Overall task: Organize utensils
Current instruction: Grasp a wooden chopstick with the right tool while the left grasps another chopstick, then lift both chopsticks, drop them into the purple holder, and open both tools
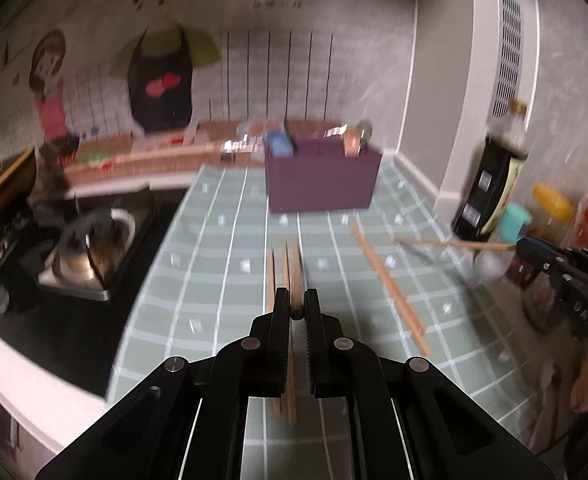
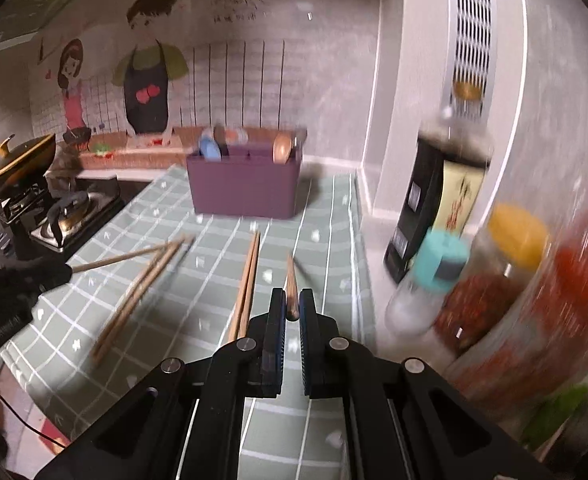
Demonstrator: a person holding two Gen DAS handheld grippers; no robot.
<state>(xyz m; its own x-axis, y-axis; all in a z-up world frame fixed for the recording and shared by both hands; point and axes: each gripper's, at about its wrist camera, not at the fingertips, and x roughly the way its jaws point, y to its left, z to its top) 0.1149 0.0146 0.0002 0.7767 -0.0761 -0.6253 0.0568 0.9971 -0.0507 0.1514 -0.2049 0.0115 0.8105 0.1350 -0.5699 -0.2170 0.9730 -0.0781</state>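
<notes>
While each pair of tongs, left tongs (image 1: 297,305) and right tongs (image 2: 292,305), pinches one slim wooden chopstick (image 1: 294,268) end-on for carrying, loose pairs (image 2: 246,284) lie on the counter (image 2: 198,280) before the purple plastic bin (image 2: 244,184).

We are looking at a home kitchen. A gas stove (image 2: 60,216) sits at the left edge of the worktop (image 2: 218,248), which is covered by a green checked cloth, with a lidded pot (image 2: 18,160) on its far burner. Sauce bottles and jars (image 2: 513,280) crowd the right edge, a purple utensil box (image 2: 246,184) stands at the back, and a cartoon cooking mural (image 2: 142,80) fills the wall.
</notes>
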